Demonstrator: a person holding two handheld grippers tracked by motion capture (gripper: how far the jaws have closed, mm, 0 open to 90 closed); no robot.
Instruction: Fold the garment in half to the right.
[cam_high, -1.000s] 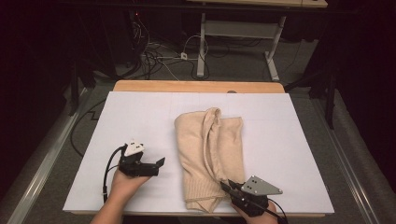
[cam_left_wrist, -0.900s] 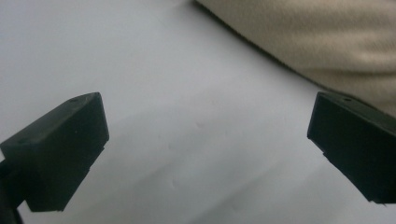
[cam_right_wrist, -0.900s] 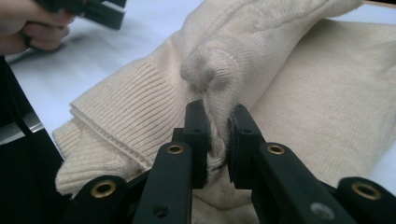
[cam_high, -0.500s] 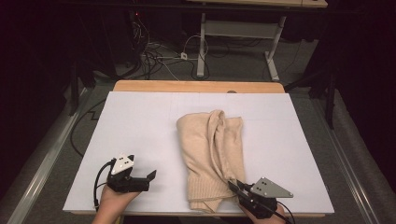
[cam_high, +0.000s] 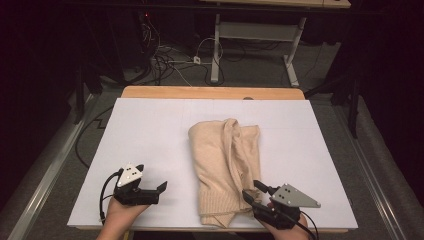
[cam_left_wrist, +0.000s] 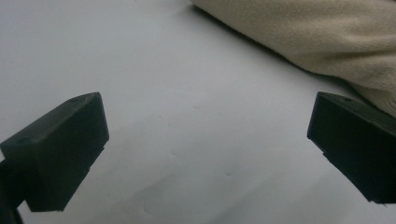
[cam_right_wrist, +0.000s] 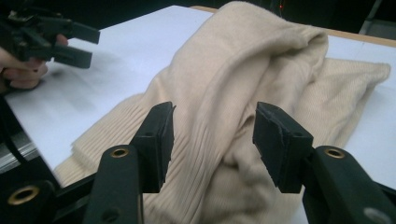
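A beige knit sweater (cam_high: 225, 160) lies folded lengthwise on the white table cover (cam_high: 150, 130), ribbed hem toward me. My right gripper (cam_high: 251, 190) is at the hem's near right corner. Its jaws have just been opening and now stand apart, just above a raised fold of the sweater (cam_right_wrist: 243, 60) without pressing on it. In its own view the right gripper (cam_right_wrist: 212, 135) points along the garment. My left gripper (cam_high: 161, 188) rests open on the bare cover to the sweater's left, aimed at it. The left gripper (cam_left_wrist: 205, 140) holds nothing, and the sweater's edge (cam_left_wrist: 327, 37) lies beyond it.
The left hand and its gripper (cam_right_wrist: 70, 42) show far left in the right gripper view. A wooden tabletop strip (cam_high: 210, 92) runs along the far edge. Beyond it are cables (cam_high: 165, 60) and a desk frame (cam_high: 250, 35) on the floor. Metal rails flank the table.
The right gripper's jaws opened off the sweater's hem and lifted slightly. The left hand drew back toward the near left edge, then kept still.
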